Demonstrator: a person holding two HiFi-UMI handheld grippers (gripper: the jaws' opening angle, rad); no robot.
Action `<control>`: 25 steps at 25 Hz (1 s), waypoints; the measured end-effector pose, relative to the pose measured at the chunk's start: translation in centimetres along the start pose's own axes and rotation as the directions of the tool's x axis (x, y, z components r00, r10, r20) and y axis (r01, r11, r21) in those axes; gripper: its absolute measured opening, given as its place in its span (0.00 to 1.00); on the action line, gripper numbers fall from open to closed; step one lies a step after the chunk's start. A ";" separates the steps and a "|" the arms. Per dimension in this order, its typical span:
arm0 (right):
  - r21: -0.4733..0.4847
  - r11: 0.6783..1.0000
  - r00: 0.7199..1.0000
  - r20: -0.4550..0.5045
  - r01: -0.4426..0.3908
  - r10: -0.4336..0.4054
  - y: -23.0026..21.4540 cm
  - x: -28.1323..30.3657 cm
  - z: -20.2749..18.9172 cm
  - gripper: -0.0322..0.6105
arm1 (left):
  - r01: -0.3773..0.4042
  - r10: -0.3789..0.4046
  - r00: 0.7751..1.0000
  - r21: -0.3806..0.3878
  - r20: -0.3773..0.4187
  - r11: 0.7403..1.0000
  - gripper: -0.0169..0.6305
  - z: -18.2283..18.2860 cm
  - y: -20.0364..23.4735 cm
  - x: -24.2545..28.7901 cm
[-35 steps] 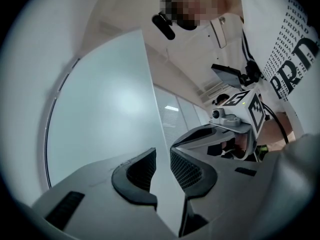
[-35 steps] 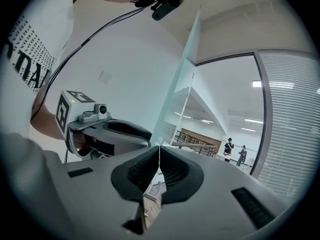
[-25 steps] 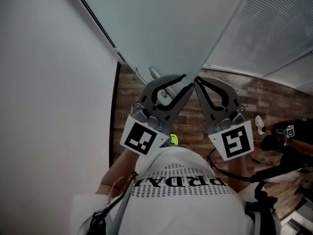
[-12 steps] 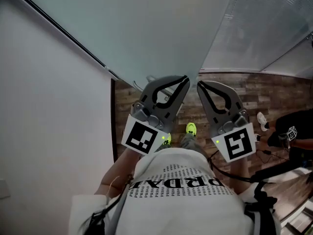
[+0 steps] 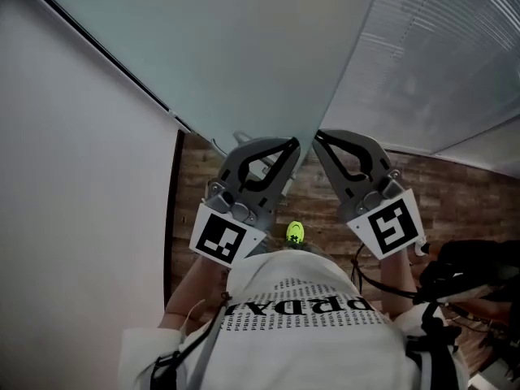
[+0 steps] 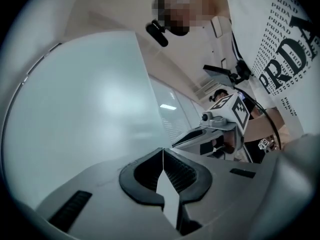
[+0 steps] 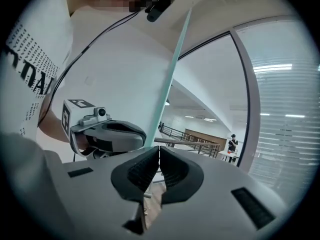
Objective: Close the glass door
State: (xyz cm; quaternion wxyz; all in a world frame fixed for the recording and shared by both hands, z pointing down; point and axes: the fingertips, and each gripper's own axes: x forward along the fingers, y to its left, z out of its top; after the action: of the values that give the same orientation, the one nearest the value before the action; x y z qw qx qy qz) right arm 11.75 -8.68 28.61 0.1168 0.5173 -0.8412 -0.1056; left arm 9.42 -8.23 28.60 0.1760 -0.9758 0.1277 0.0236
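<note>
The frosted glass door [image 5: 244, 47] fills the top of the head view, and its free edge runs down to a point between my two grippers. My left gripper [image 5: 291, 143] is just left of that edge. Its jaws have just been closing and now stand shut with nothing between them [image 6: 162, 154], beside the pane [image 6: 85, 99]. My right gripper [image 5: 317, 136] is just right of the edge, also shut and empty [image 7: 159, 150]. In the right gripper view the door edge [image 7: 172, 74] shows as a thin green line between the two grippers.
A white wall [image 5: 73, 218] stands close on the left. A glass panel with blinds [image 5: 439, 63] is on the right. Below lie a wood-plank floor [image 5: 455, 185], the person's yellow-green shoe [image 5: 294, 232] and dark equipment [image 5: 475, 270]. A railing [image 7: 195, 136] shows beyond the doorway.
The door's edge and both grippers sit slightly lower and further left in the head view than a second ago. The grippers stay together at the door's edge.
</note>
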 end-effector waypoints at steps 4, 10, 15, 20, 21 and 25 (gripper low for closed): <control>-0.041 0.999 1.000 0.015 0.014 -0.014 0.2 -0.2 0.5 0.05 | -0.019 0.019 1.000 0.016 -0.005 1.000 0.03 0.0 -0.3 -0.2; -0.049 0.996 0.997 0.003 0.071 -0.071 -0.4 -0.6 1.4 0.05 | 0.004 -0.004 1.000 0.026 0.012 1.000 0.03 0.7 0.4 0.5; -0.023 0.996 0.996 -0.024 0.091 -0.091 -0.6 -0.6 1.8 0.05 | 0.038 -0.039 0.999 -0.008 -0.010 0.999 0.03 0.5 1.1 1.5; -0.007 0.994 0.994 -0.012 0.113 -0.113 -1.2 -0.6 2.2 0.05 | 0.068 -0.069 0.997 -0.015 -0.025 0.998 0.03 0.3 1.4 2.6; -0.001 0.994 0.994 -0.011 0.111 -0.111 -1.1 -0.6 2.2 0.05 | 0.067 -0.068 0.997 -0.026 -0.031 0.997 0.03 0.1 1.4 2.7; -0.005 0.996 0.996 -0.017 0.088 -0.088 -0.6 -1.0 2.3 0.05 | 0.053 -0.053 0.998 -0.026 -0.025 0.998 0.03 0.1 1.3 2.5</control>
State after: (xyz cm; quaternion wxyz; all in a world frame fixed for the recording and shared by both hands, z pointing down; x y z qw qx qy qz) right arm 11.93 -7.91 26.13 0.1206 0.5544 -0.8164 -0.1080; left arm 11.47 -9.99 27.80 0.1626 -0.9812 0.1038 0.0081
